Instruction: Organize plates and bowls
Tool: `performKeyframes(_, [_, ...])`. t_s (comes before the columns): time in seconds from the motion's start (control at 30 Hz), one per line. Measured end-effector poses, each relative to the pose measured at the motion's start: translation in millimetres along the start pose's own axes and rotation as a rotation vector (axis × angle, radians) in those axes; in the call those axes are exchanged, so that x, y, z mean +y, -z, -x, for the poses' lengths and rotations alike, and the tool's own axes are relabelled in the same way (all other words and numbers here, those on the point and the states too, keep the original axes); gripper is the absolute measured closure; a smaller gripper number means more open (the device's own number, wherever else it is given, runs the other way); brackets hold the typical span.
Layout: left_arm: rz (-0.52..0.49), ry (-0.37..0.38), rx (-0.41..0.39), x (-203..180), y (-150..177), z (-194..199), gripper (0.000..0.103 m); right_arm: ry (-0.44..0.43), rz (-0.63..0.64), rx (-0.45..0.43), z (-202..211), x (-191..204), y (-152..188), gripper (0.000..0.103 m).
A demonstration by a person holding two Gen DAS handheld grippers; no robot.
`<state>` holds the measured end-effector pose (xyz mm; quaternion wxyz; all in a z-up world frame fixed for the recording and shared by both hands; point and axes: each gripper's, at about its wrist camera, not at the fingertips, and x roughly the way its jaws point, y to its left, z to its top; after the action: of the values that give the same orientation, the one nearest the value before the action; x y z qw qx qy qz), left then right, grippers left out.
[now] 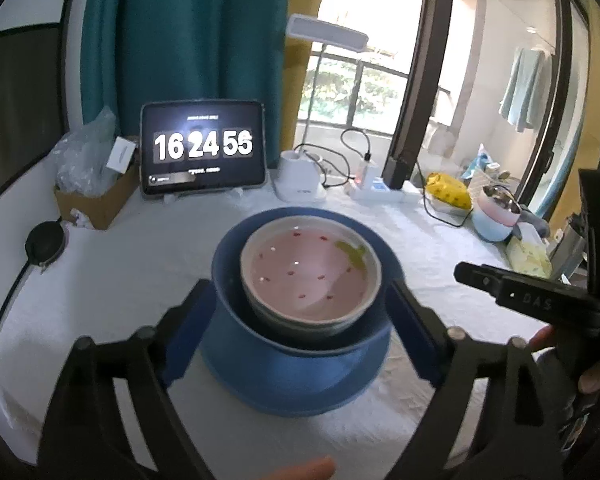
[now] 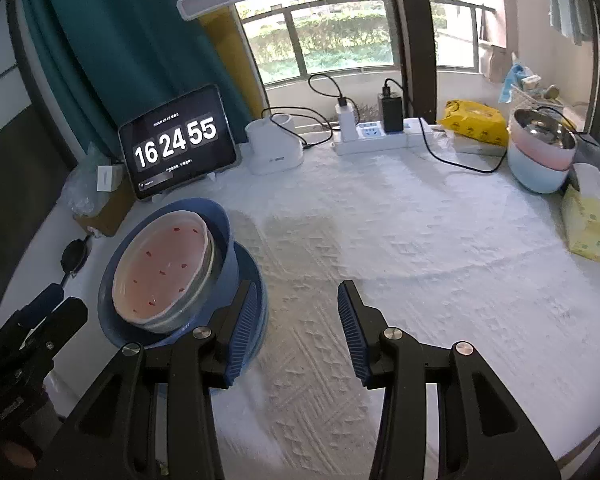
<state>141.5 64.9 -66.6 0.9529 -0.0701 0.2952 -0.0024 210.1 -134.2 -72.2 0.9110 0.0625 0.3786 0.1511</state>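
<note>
Left wrist view: the left tool (image 1: 300,320) stands released, its two blue-padded fingers (image 1: 188,332) spread on either side of the dish stack without pressing on it. The stack sits in the middle of the surface (image 1: 120,280), which is covered by a white textured cloth: a pink bowl (image 1: 310,276) with small red marks nests in a blue bowl (image 1: 300,336), which rests on a blue plate (image 1: 292,384). Bare cloth lies to the left and right of the stack. Along the far edge stand a cardboard box (image 1: 96,204), a tablet (image 1: 203,150) showing a clock, a white lamp base (image 1: 298,180), a power strip (image 1: 380,192) and a yellow packet (image 1: 448,192). The right tool (image 1: 500,288) reaches in from the right, above the cloth.

Right wrist view: the right tool (image 2: 296,332) is released, its ribbed blue fingers (image 2: 350,328) apart with only cloth between them. The stack lies to its left, the blue plate's rim just beside the left finger; I cannot tell if they touch. A wide stretch of bare cloth runs ahead and to the right, as far as stacked pastel bowls (image 2: 540,160) and a tissue pack (image 2: 592,224) at the right edge. Behind the surface are a teal curtain (image 2: 120,40) and a window (image 2: 340,32) with a railing and greenery outside.
</note>
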Motion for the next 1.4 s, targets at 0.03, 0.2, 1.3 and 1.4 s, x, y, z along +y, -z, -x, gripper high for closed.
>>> performKeyframes(0.03, [-0.006, -0.001, -0.003, -3, 1, 2, 0.013, 0.003, 0.0, -0.004, 3, -1, 1, 0.058])
performKeyframes(0.2, [-0.016, -0.01, -0.019, -12, 2, 14, 0.012, 0.019, -0.006, -0.031, 18, -8, 7, 0.058])
performKeyframes(1.3, [-0.09, 0.107, -0.244, -76, 14, 101, 0.012, 0.174, 0.027, -0.329, 152, -31, 59, 0.058])
performKeyframes(1.4, [-0.094, 0.128, -0.259, -78, 15, 109, 0.012, 0.156, 0.021, -0.348, 162, -34, 63, 0.058])
